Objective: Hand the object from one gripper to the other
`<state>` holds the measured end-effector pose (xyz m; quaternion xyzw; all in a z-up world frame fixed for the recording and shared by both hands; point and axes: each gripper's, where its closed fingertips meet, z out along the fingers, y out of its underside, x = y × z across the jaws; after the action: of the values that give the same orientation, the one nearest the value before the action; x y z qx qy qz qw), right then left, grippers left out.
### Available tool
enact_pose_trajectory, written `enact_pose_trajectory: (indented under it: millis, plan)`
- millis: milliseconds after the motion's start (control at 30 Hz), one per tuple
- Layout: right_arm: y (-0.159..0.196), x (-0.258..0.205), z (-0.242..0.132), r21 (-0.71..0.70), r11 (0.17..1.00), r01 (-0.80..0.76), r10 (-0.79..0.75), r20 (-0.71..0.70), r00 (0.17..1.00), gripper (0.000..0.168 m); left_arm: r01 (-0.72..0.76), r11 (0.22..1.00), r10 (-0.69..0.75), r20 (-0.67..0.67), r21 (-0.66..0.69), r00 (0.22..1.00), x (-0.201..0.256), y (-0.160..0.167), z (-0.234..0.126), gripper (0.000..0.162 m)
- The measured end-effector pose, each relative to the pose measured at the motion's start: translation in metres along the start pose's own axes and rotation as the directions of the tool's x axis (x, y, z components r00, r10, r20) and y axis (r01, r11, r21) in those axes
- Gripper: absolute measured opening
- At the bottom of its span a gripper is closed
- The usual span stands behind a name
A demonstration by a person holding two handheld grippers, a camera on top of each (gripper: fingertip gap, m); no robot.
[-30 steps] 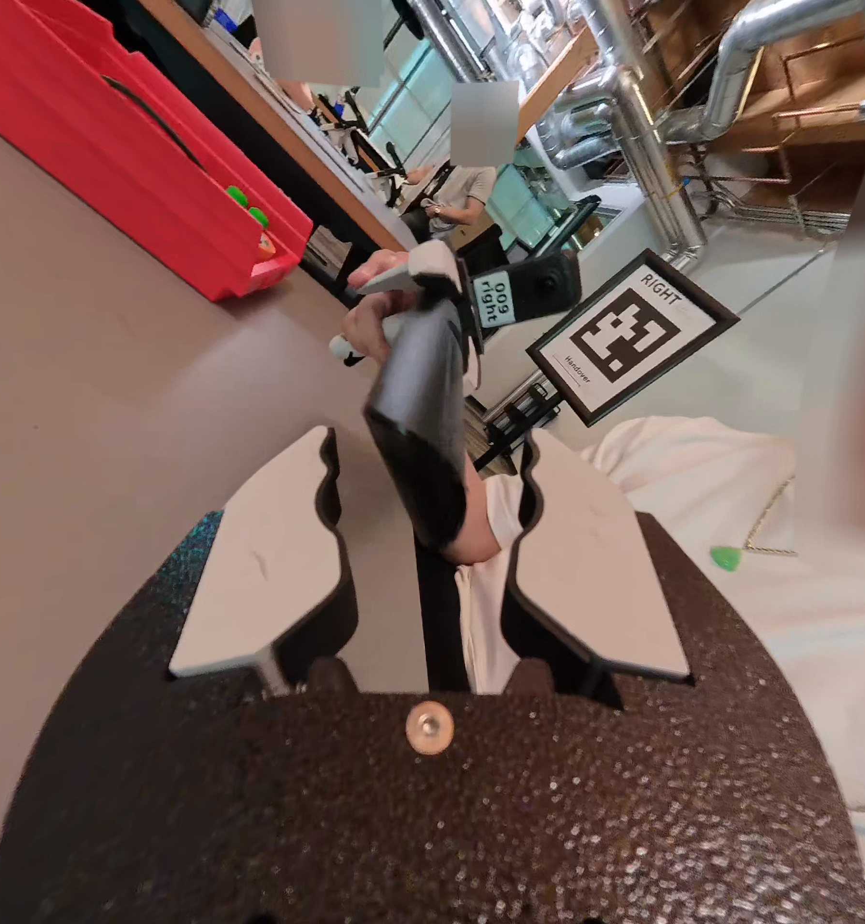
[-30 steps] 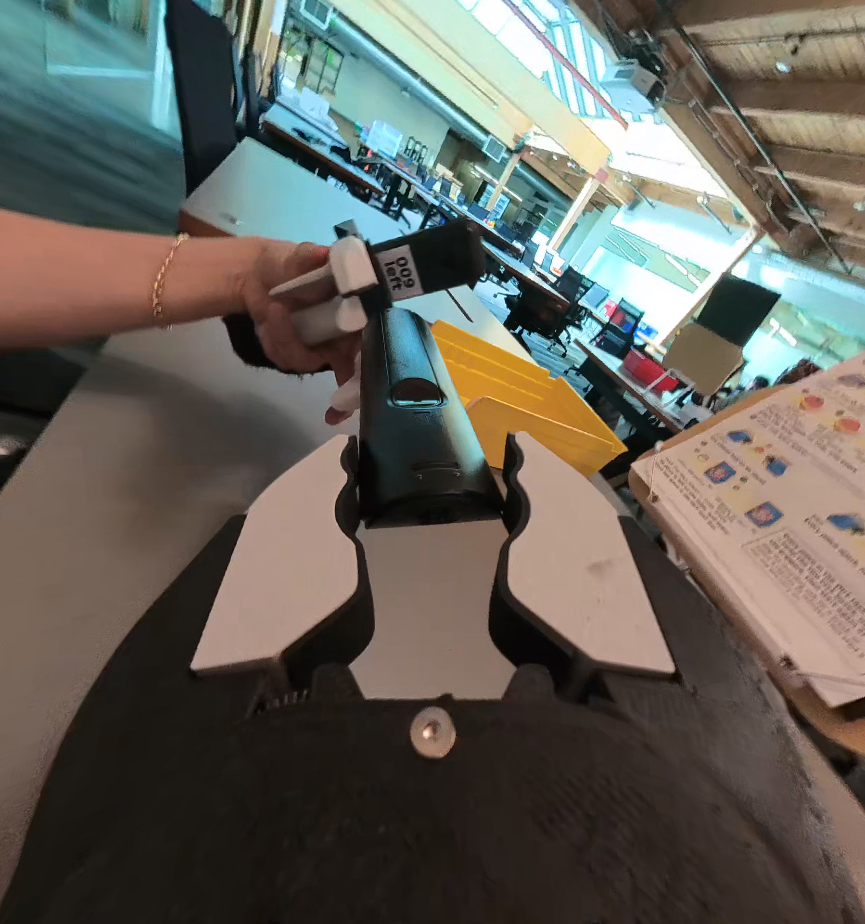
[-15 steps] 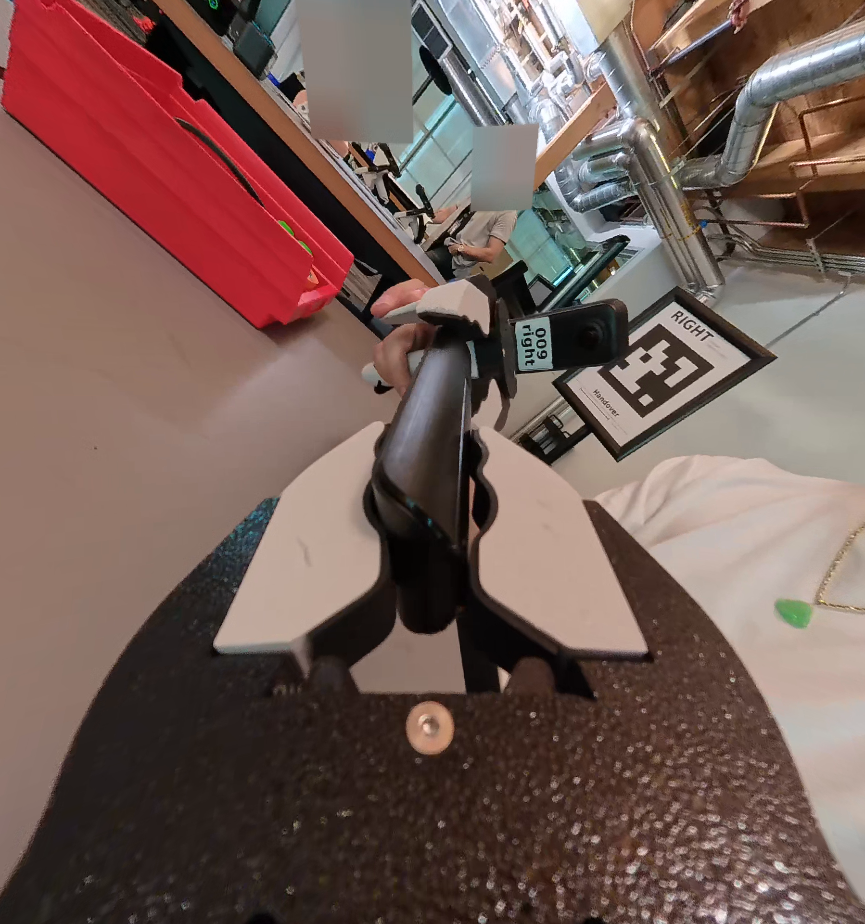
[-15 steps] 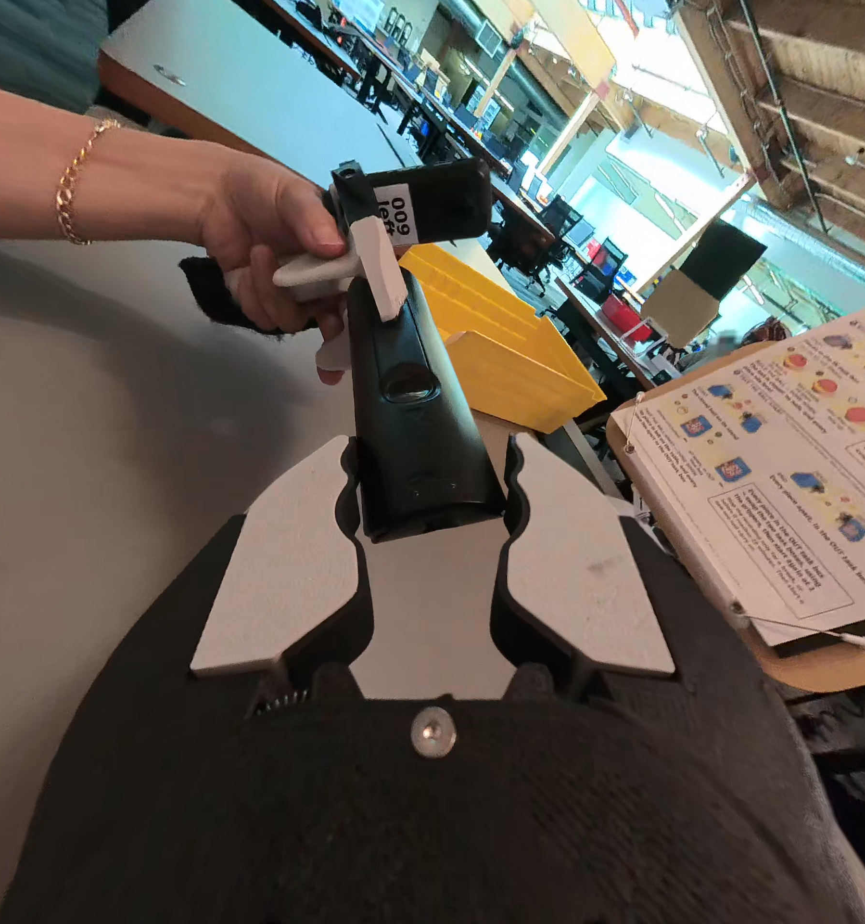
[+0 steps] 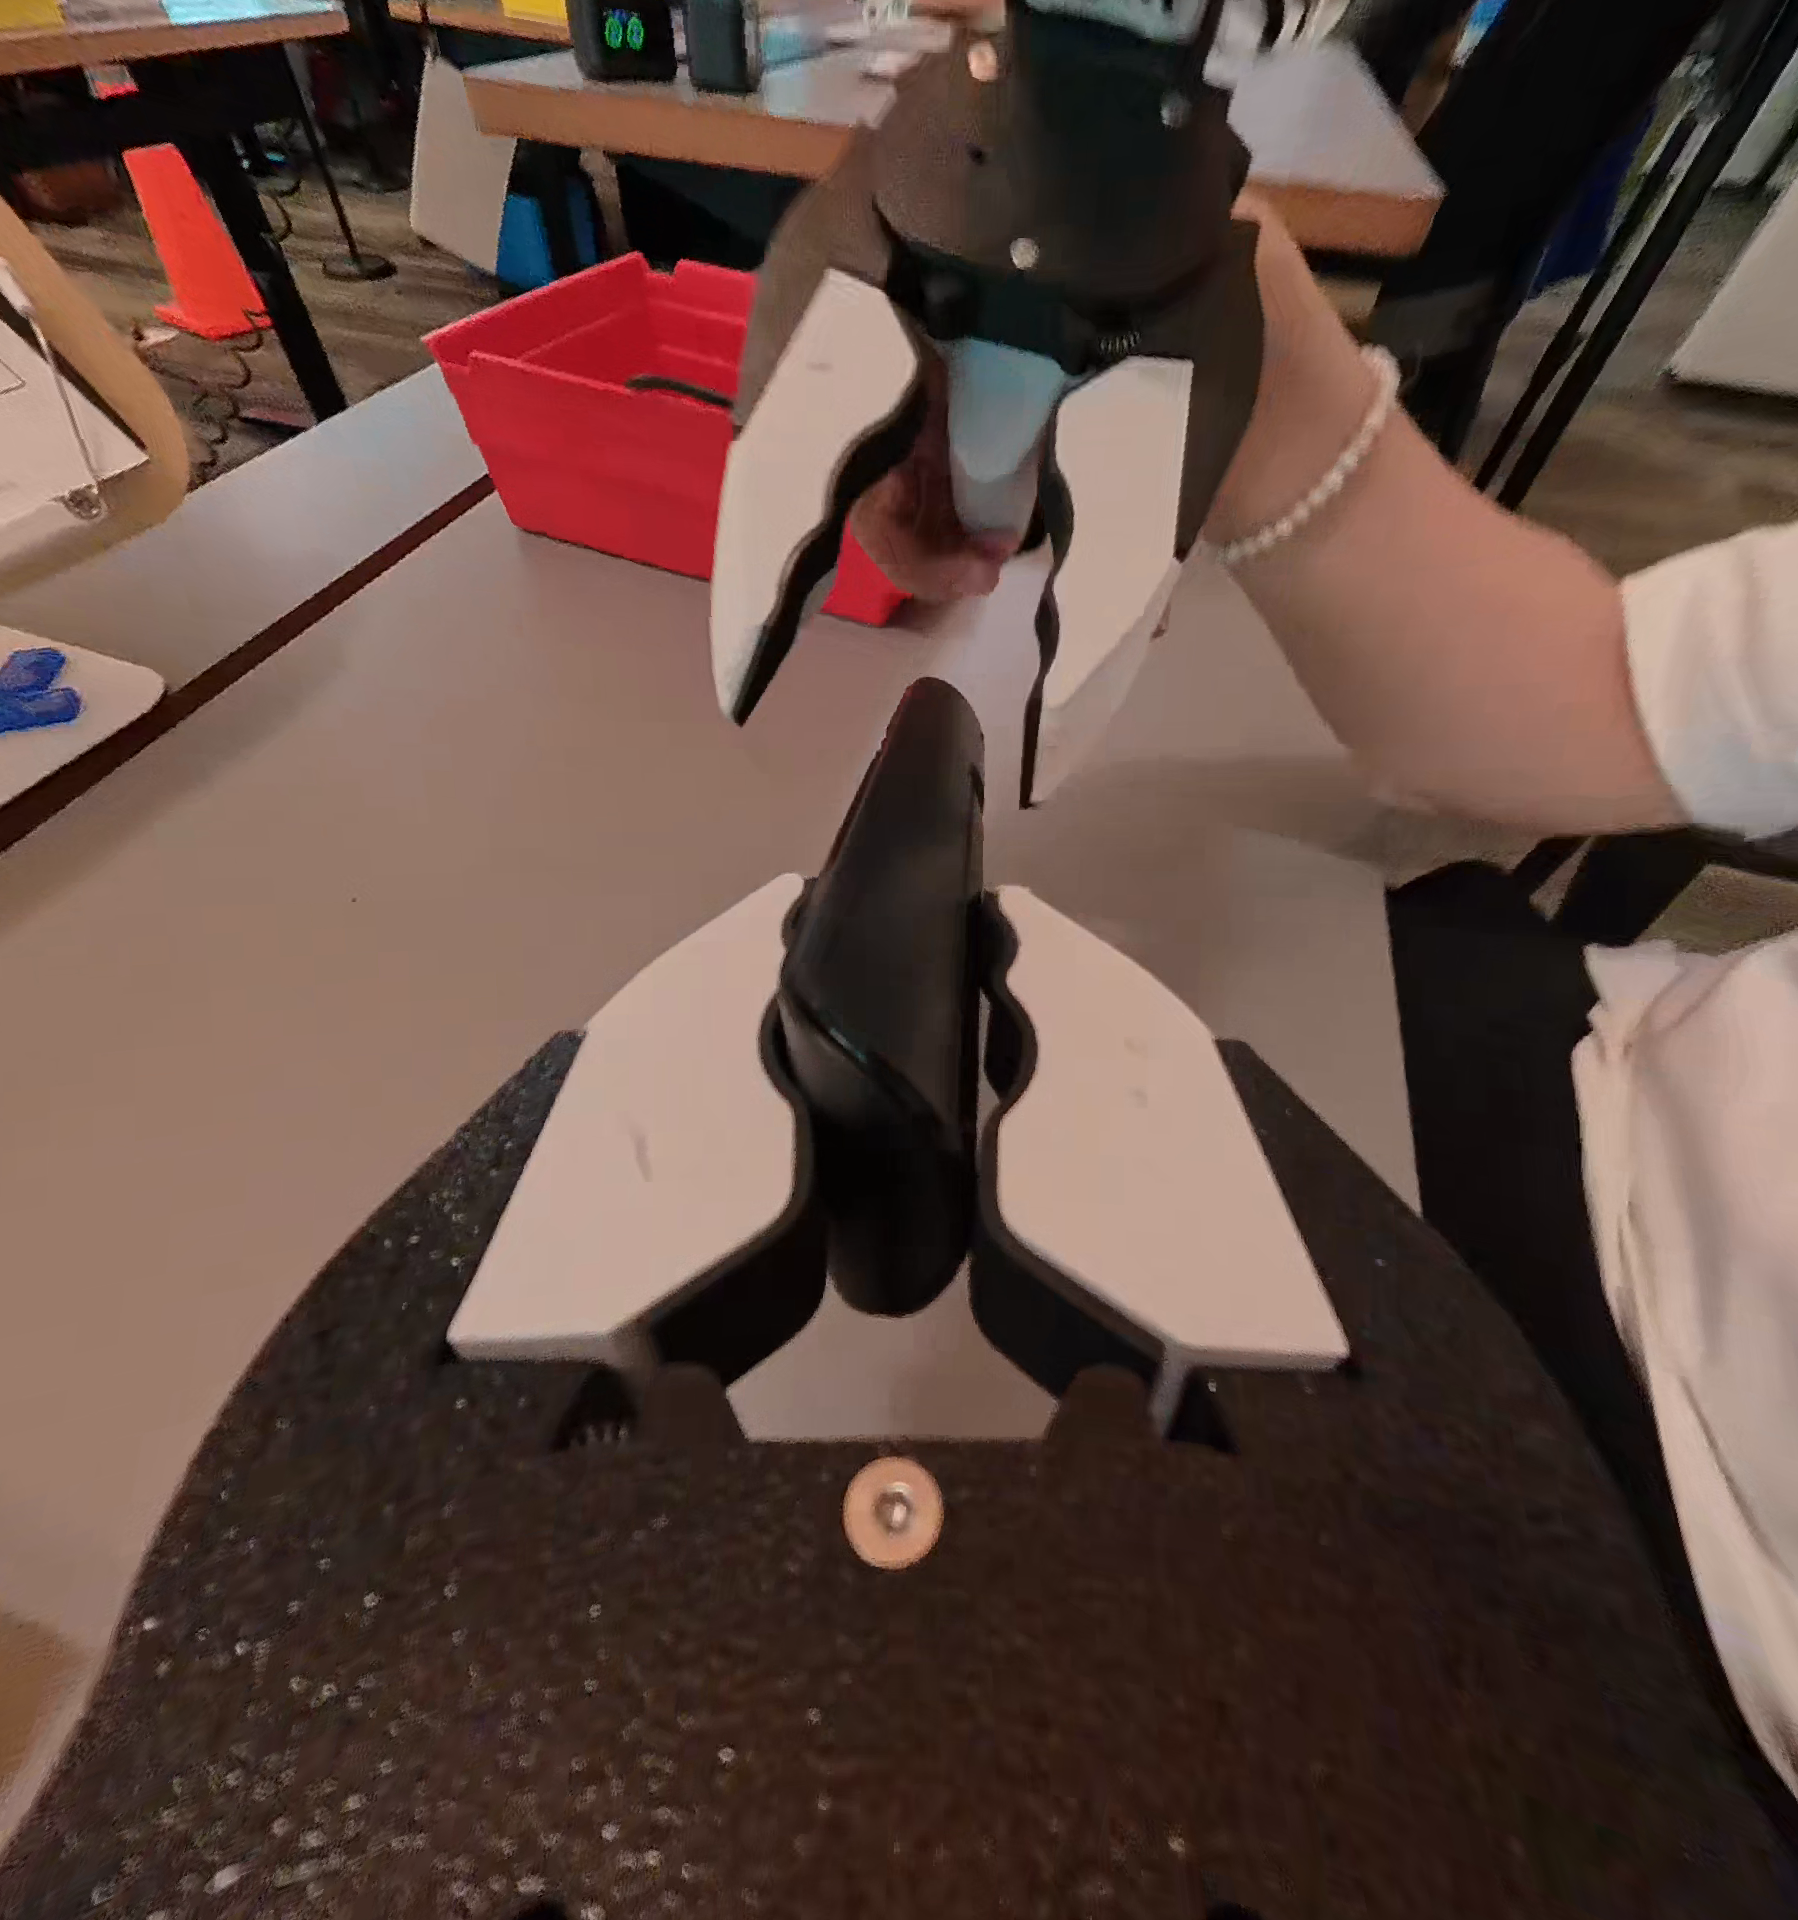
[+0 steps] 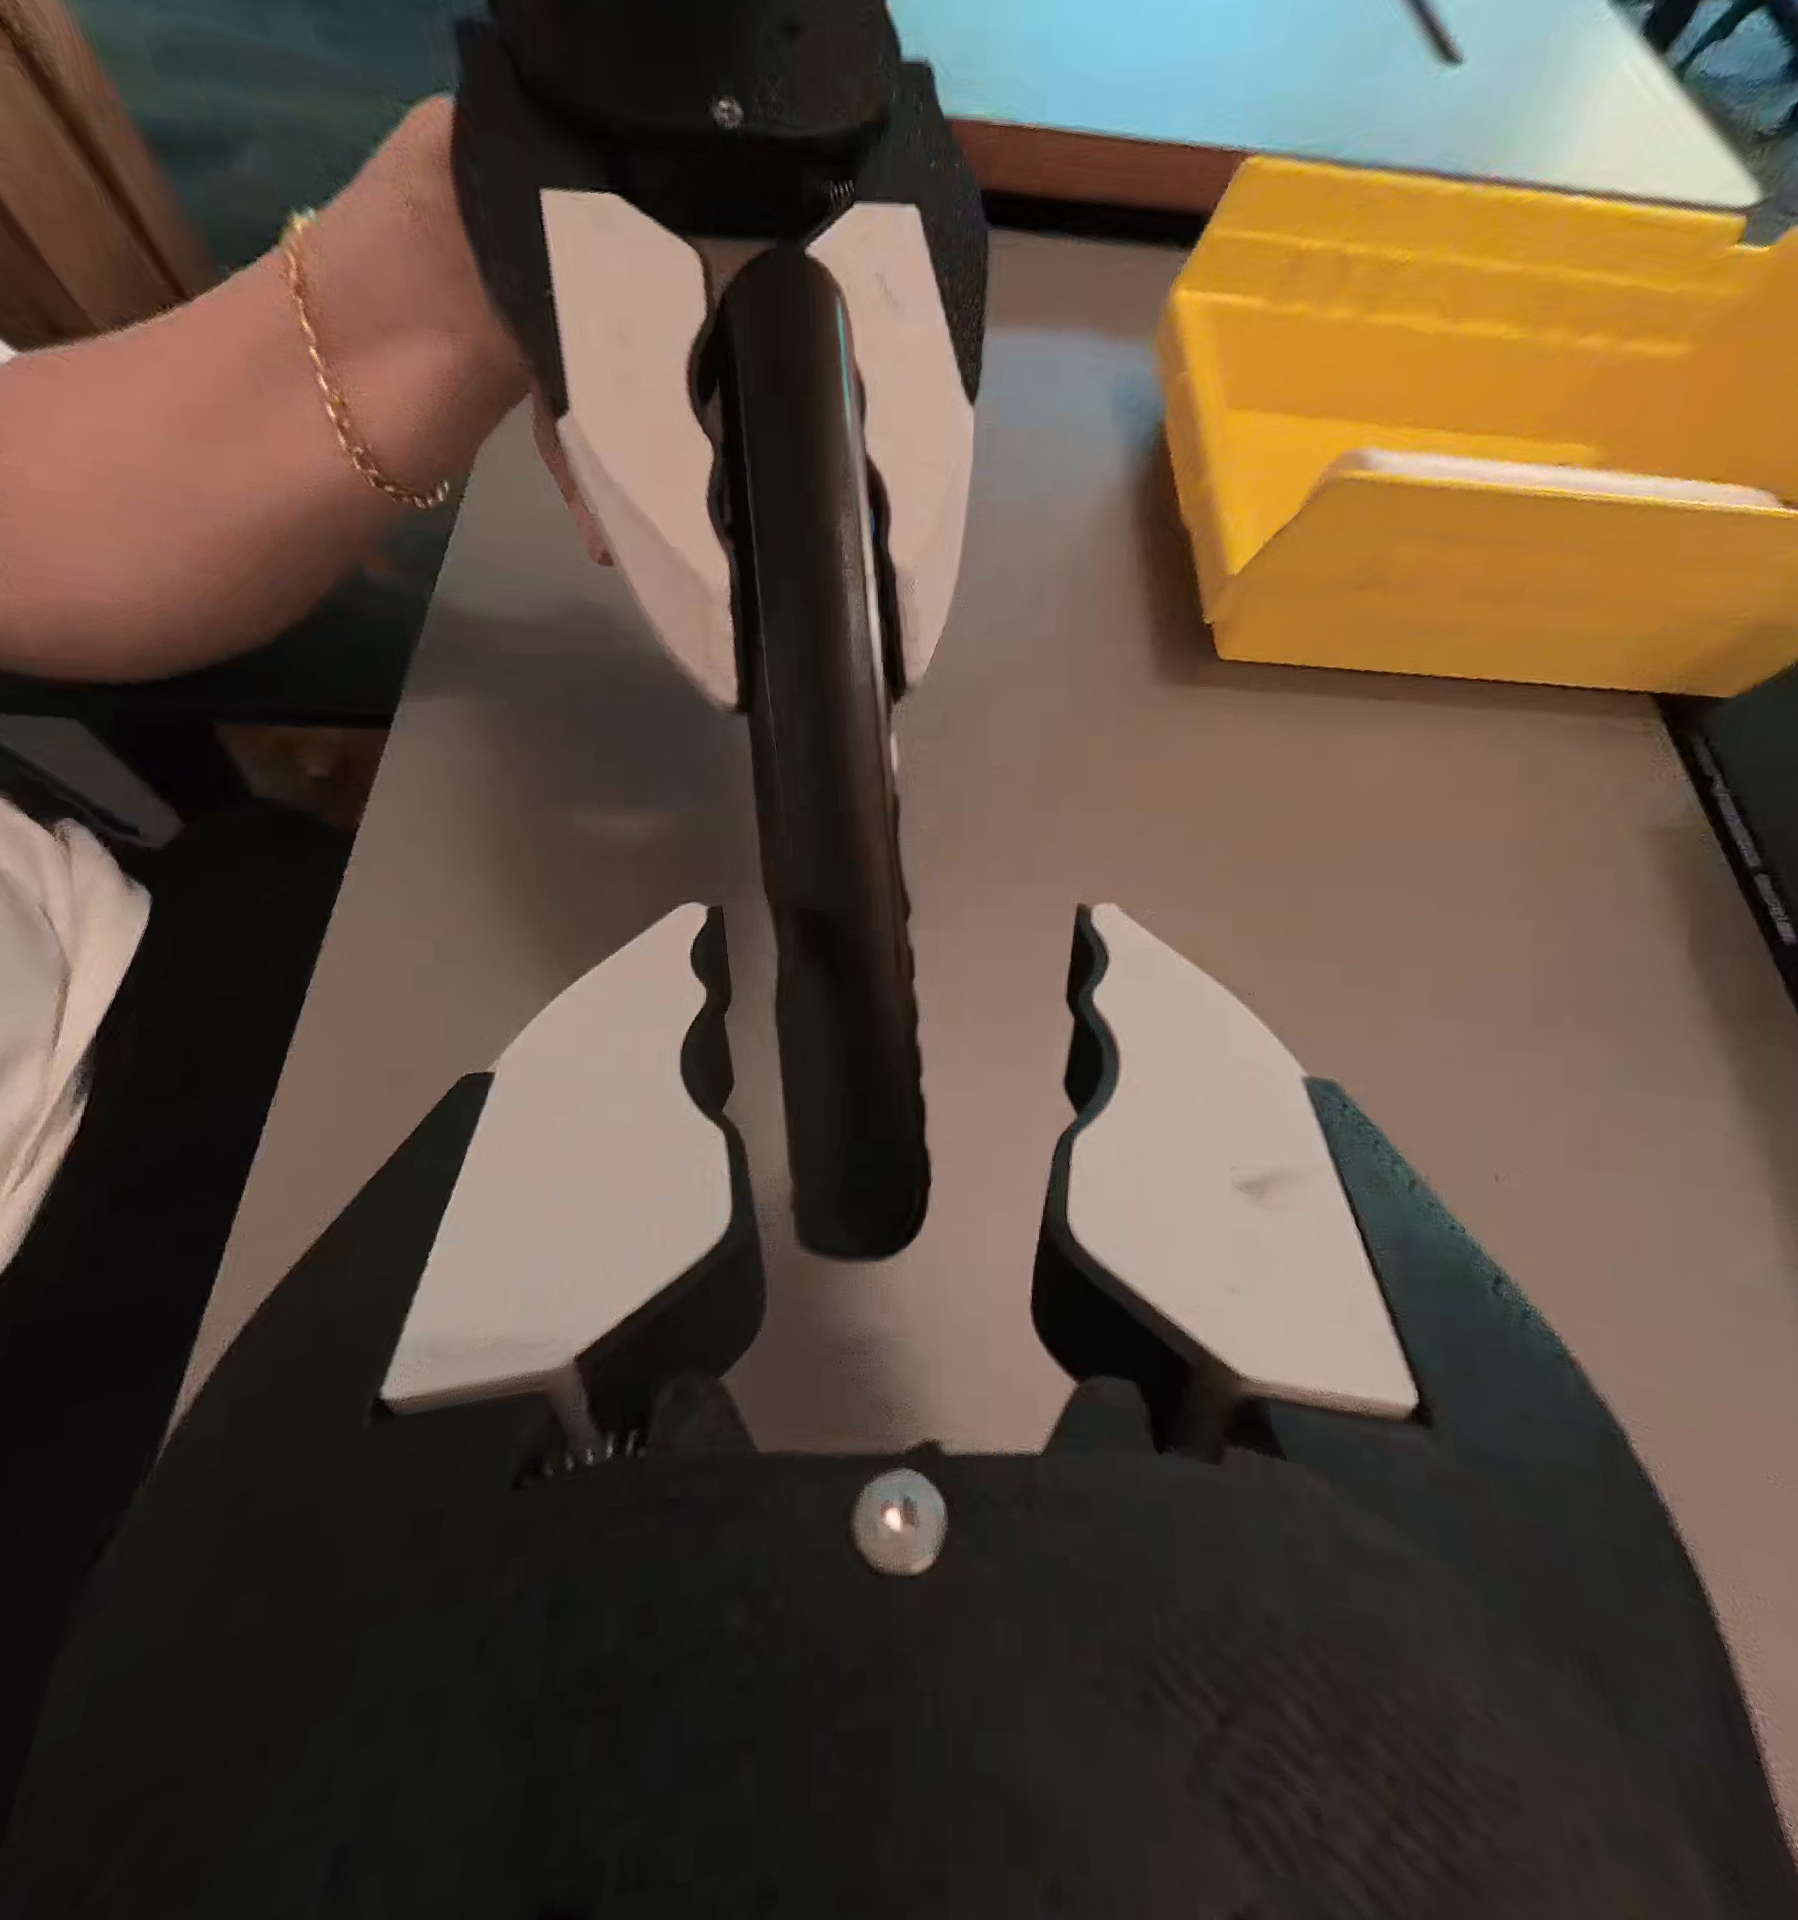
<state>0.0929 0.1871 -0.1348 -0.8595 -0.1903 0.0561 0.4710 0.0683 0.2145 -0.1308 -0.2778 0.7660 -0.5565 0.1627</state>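
Observation:
The object is a long black glossy bar-shaped device (image 5: 900, 997). My left gripper (image 5: 895, 904) is shut on it and holds it above the grey table (image 5: 355, 831). In the right wrist view the same object (image 6: 833, 831) runs from the left gripper (image 6: 822, 686) toward me, its near end lying between my right gripper's (image 6: 895, 925) fingers without touching them. My right gripper is open. In the left wrist view the right gripper (image 5: 879, 758) faces me, jaws spread, just beyond the object's far tip.
A red bin (image 5: 614, 416) stands on the table behind the right gripper. A yellow bin (image 6: 1497, 447) stands at the far right in the right wrist view. A sheet on a board (image 5: 12, 416) and small blue pieces (image 5: 27, 691) lie at the left. Some 5 centimeters of space lies between my two pairs of fingers.
My left gripper closed on the object a half second ago. My right gripper has now opened and let go of it. Both views have swung down toward the table.

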Motion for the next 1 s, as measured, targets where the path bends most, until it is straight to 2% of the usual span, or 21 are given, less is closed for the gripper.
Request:
enact_pose_trajectory:
  millis: [167,233,267,367,433,533,600,667,767,867,967,1000]
  plan:
    - [0.005,-0.005,0.021,-0.200,0.973,0.115,-0.096,0.104,0.990,0.059,-0.046,0.998,0.048,0.055,-0.035,0.997,0.001,-0.005,-0.001,0.029]
    - [0.003,-0.010,0.026,-0.217,0.961,0.172,-0.142,0.149,0.979,0.034,-0.060,0.998,0.062,0.083,-0.031,0.995,0.000,-0.008,0.000,0.029]
    - [0.003,-0.011,0.027,-0.227,0.953,0.200,-0.167,0.155,0.974,0.027,-0.064,0.997,0.068,0.100,-0.042,0.993,-0.002,-0.008,-0.001,0.029]
    - [0.002,-0.012,0.028,-0.205,0.954,0.220,-0.190,0.155,0.969,0.026,-0.106,0.992,0.113,0.121,-0.063,0.986,0.000,-0.010,-0.002,0.029]
    - [-0.001,-0.009,0.027,-0.145,0.966,0.214,-0.197,0.126,0.972,0.025,-0.122,0.993,0.121,0.158,-0.007,0.980,-0.001,-0.021,-0.002,0.030]
    - [-0.016,-0.006,0.019,0.019,0.991,0.136,-0.137,0.097,0.986,0.025,-0.068,0.958,0.005,0.220,0.279,0.975,-0.008,-0.060,-0.013,0.043]
    - [-0.041,0.003,0.003,0.207,0.977,0.051,-0.063,0.054,0.996,0.025,0.004,0.915,-0.081,0.174,0.403,0.981,-0.010,-0.072,-0.020,0.044]
    - [-0.066,0.015,-0.017,0.392,0.919,-0.040,0.034,0.020,0.999,0.025,0.069,0.910,-0.133,0.130,0.408,0.983,-0.014,-0.066,-0.015,0.046]
    - [-0.088,0.027,-0.036,0.557,0.823,-0.108,0.136,-0.008,0.991,0.025,0.132,0.914,-0.172,0.071,0.383,0.983,-0.014,-0.057,0.004,0.045]
    - [-0.101,0.019,-0.038,0.652,0.747,-0.131,0.154,0.021,0.988,0.025,0.158,0.916,-0.177,0.018,0.369,0.984,-0.005,-0.055,0.023,0.042]
    - [-0.103,0.010,-0.032,0.682,0.706,-0.191,0.181,0.087,0.980,0.025,0.130,0.928,-0.143,0.011,0.348,0.990,0.001,-0.052,0.033,0.039]
    - [-0.103,0.009,-0.031,0.694,0.690,-0.205,0.190,0.099,0.977,0.025,0.119,0.929,-0.128,0.002,0.349,0.992,0.004,-0.053,0.034,0.029]
